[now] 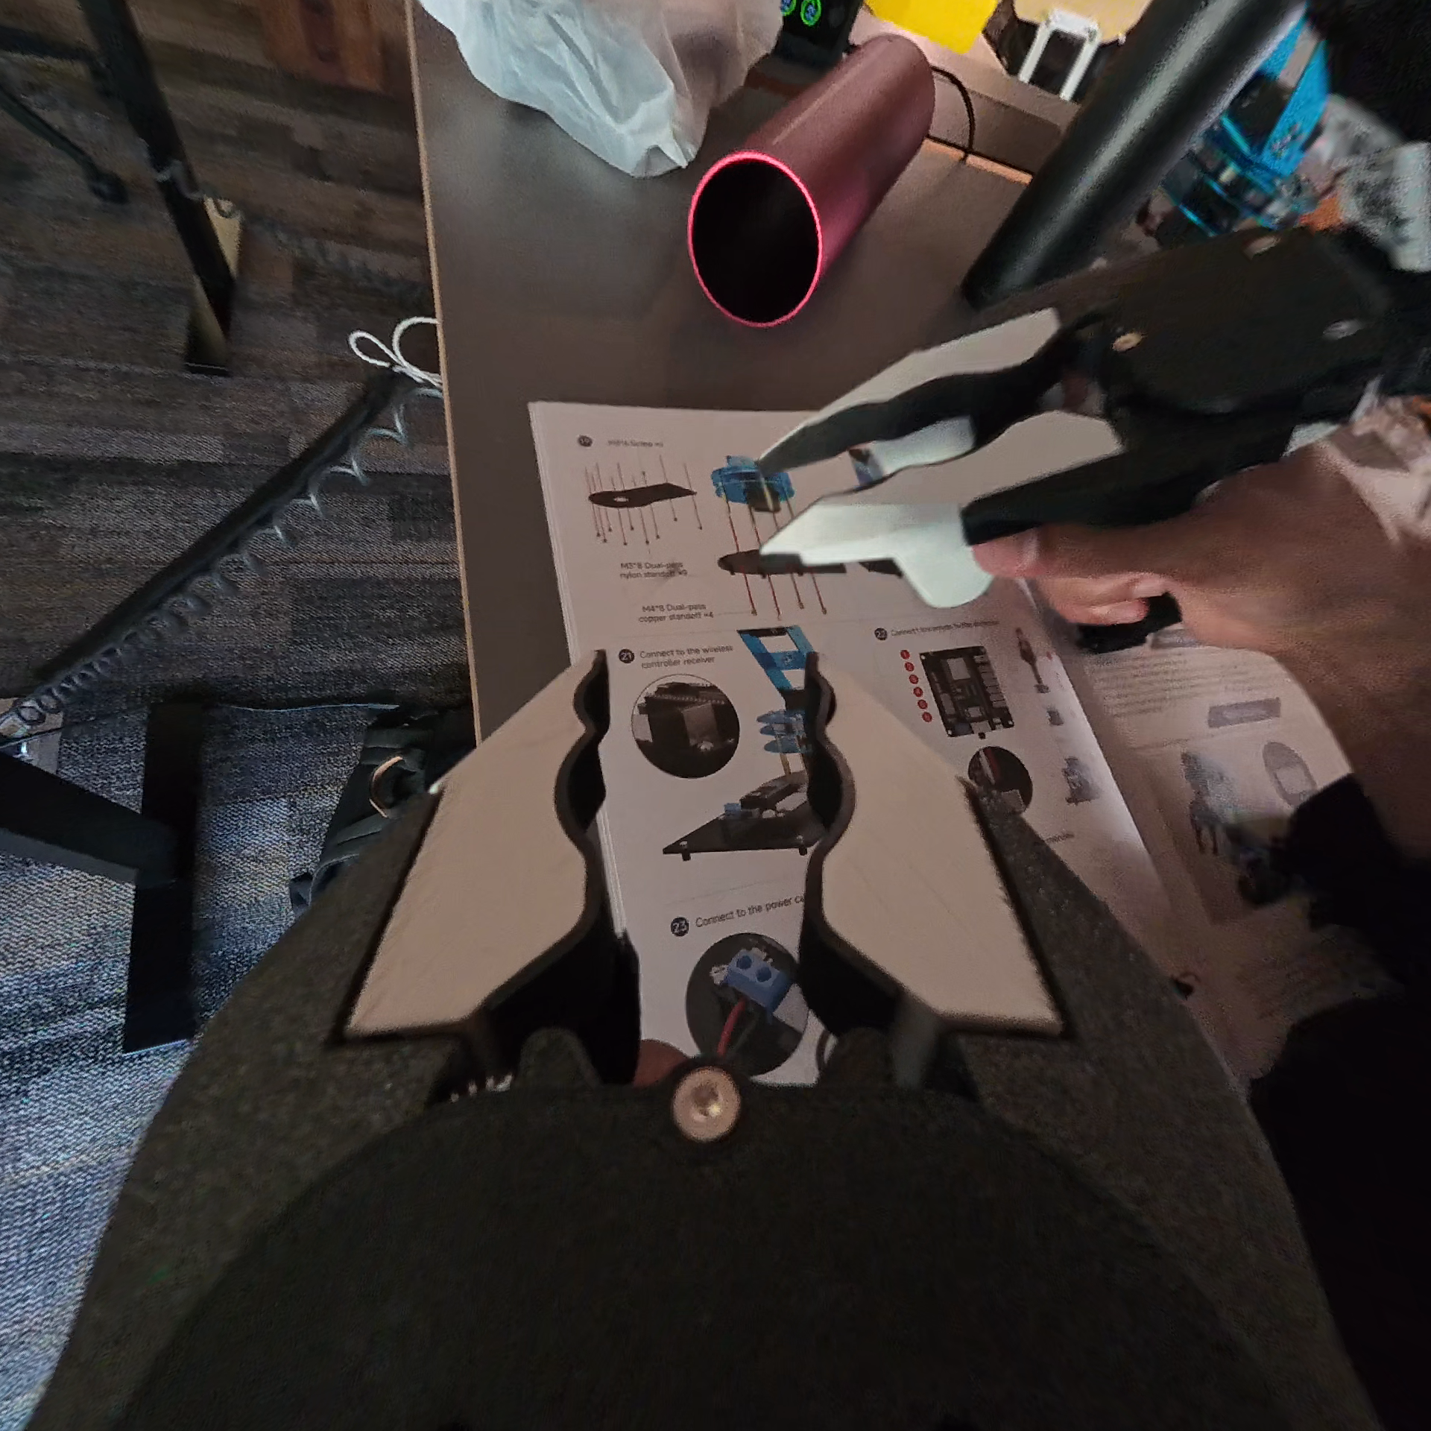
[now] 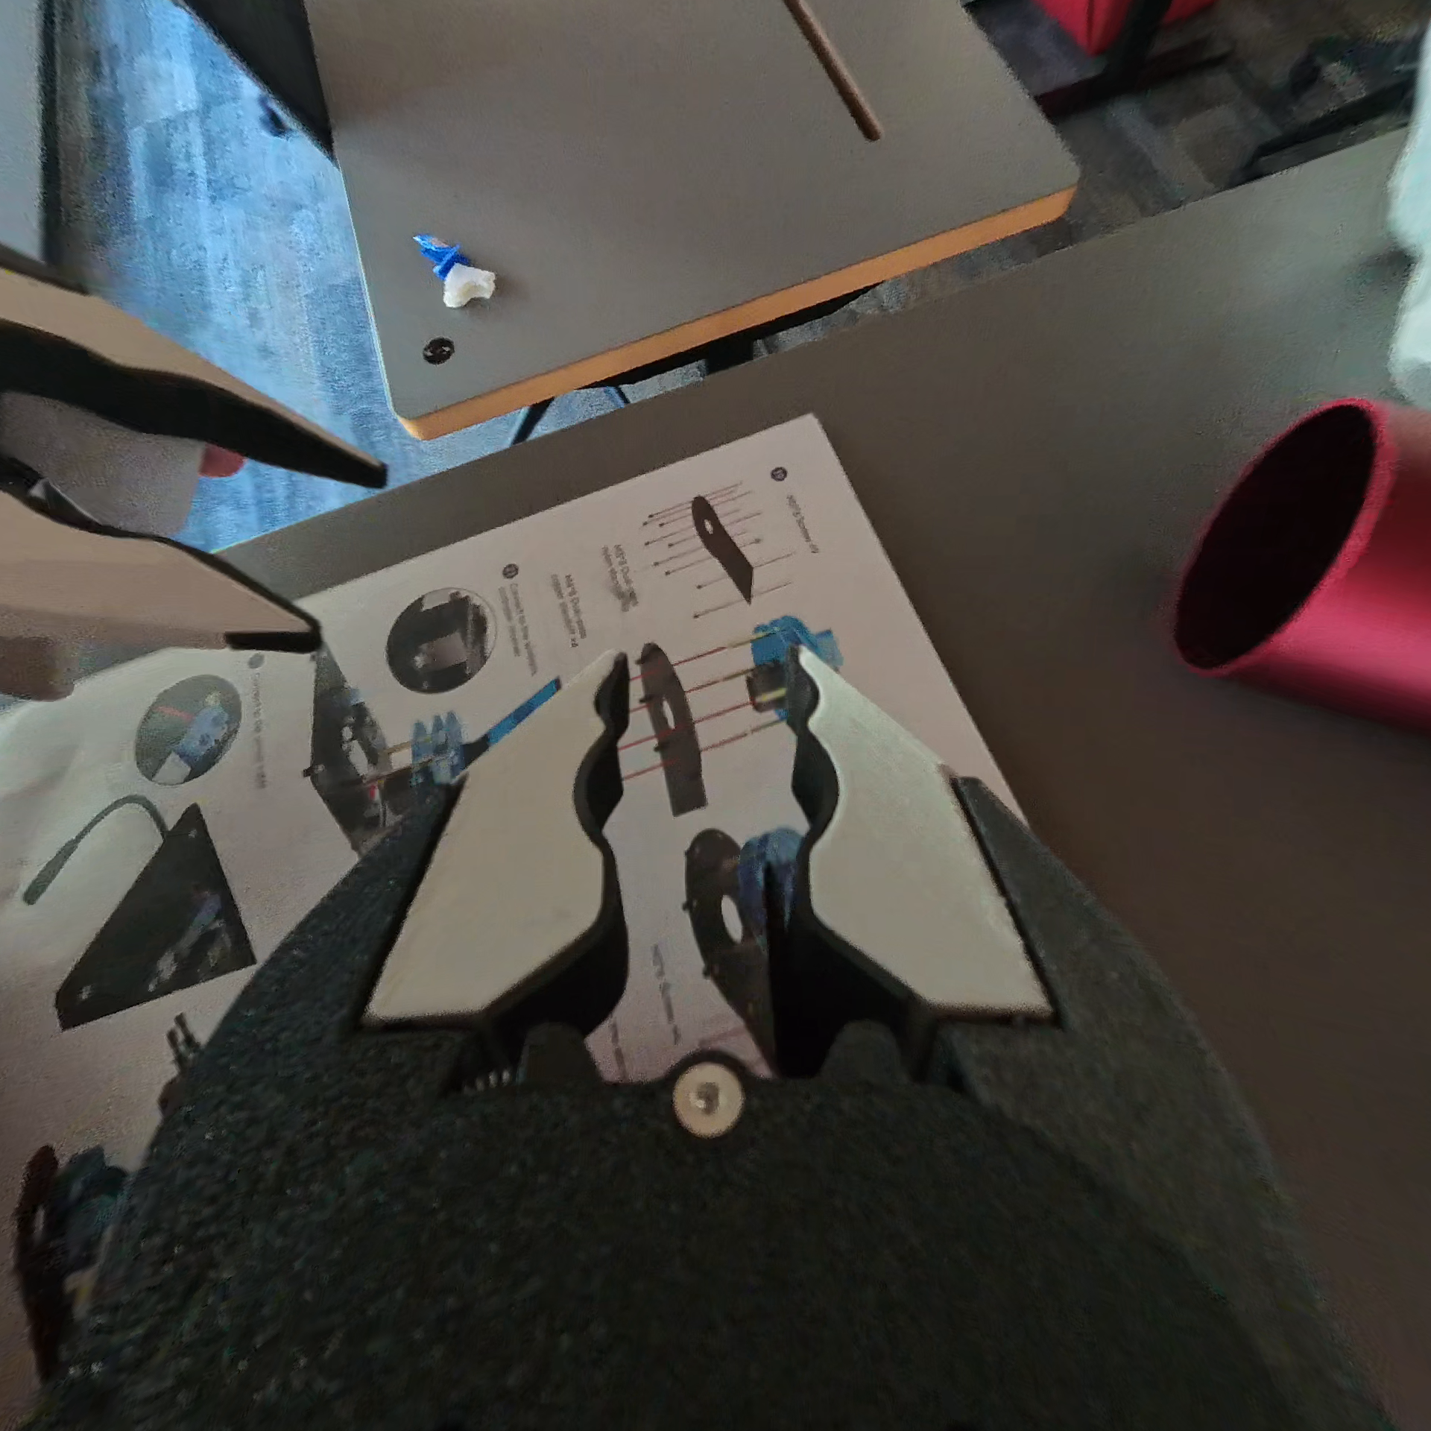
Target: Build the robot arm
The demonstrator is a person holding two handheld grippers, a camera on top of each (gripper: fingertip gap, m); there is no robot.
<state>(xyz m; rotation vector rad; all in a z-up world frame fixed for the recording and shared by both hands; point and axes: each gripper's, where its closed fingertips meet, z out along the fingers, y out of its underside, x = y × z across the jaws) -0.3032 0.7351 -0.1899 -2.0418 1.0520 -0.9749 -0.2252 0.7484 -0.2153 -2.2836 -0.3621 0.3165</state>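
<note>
An open instruction booklet (image 1: 658, 890) with printed assembly pictures lies on a dark grey table (image 1: 542, 310). My left gripper (image 1: 706, 674) is open and empty, with its tips just above the booklet's near page. My right gripper (image 1: 774, 503), held by a hand (image 1: 1200, 573), comes in from the right over the far part of the same page. In the right wrist view my right gripper (image 2: 708, 666) is open and empty over the booklet (image 2: 852, 588), and the left gripper (image 2: 344, 557) shows at the left edge. I cannot tell whether any tip touches the paper.
A red metal tube (image 1: 774, 209) lies on its side beyond the booklet, also in the right wrist view (image 2: 1316, 573). A white plastic bag (image 1: 619, 70) and a black pole (image 1: 1123, 139) are farther back. The table's left edge (image 1: 453, 464) drops to carpet. A second grey table (image 2: 697, 155) holds a small blue-and-white scrap (image 2: 461, 271).
</note>
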